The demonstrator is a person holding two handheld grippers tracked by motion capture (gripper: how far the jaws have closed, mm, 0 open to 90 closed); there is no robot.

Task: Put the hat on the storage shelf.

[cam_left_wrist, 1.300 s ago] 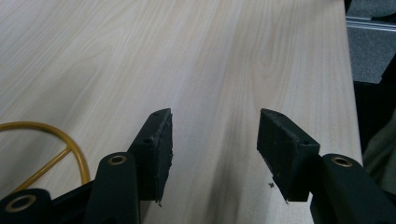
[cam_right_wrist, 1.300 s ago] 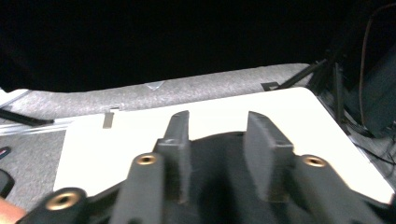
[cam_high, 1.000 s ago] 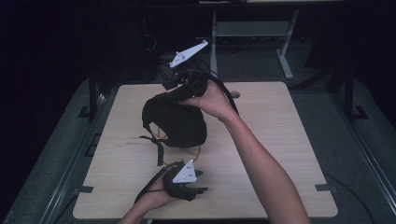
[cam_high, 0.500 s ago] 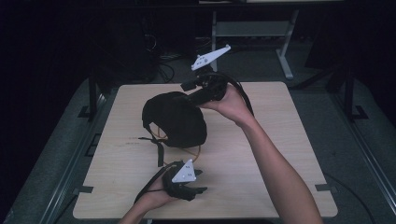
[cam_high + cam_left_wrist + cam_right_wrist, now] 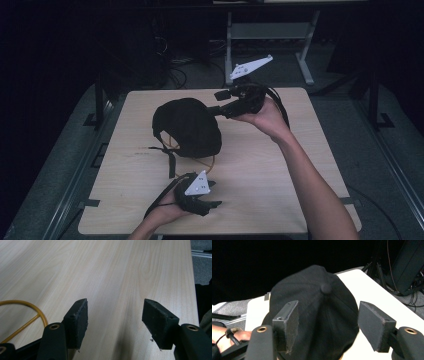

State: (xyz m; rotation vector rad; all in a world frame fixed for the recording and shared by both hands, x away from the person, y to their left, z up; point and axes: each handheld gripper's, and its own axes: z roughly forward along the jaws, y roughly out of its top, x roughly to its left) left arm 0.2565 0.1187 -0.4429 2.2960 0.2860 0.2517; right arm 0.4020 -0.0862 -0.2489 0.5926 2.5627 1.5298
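Observation:
A black cap [image 5: 187, 125] sits crown-up on a yellow wire stand [image 5: 209, 162] in the middle of the wooden table [image 5: 280, 175], with a strap [image 5: 170, 161] hanging at its front. Raised just right of the cap, my right gripper [image 5: 216, 102] points at it with jaws open and nothing between them. Its own view looks over the cap [image 5: 317, 302] and its top button between the open pads [image 5: 289, 325]. My left gripper [image 5: 215, 194] rests low on the table near the front edge, open and empty. Part of the yellow wire [image 5: 25, 315] curves left of its pads [image 5: 80, 320].
A metal frame with legs [image 5: 270, 30] and loose cables [image 5: 185, 65] stand on the dark floor behind the table. Dark equipment [image 5: 409, 265] sits beyond the table's corner. The table's right edge [image 5: 193, 290] runs close to my left gripper.
My right gripper has drawn back to the right, off the top of the cap, and now hovers beside it. The left gripper and the cap have stayed put.

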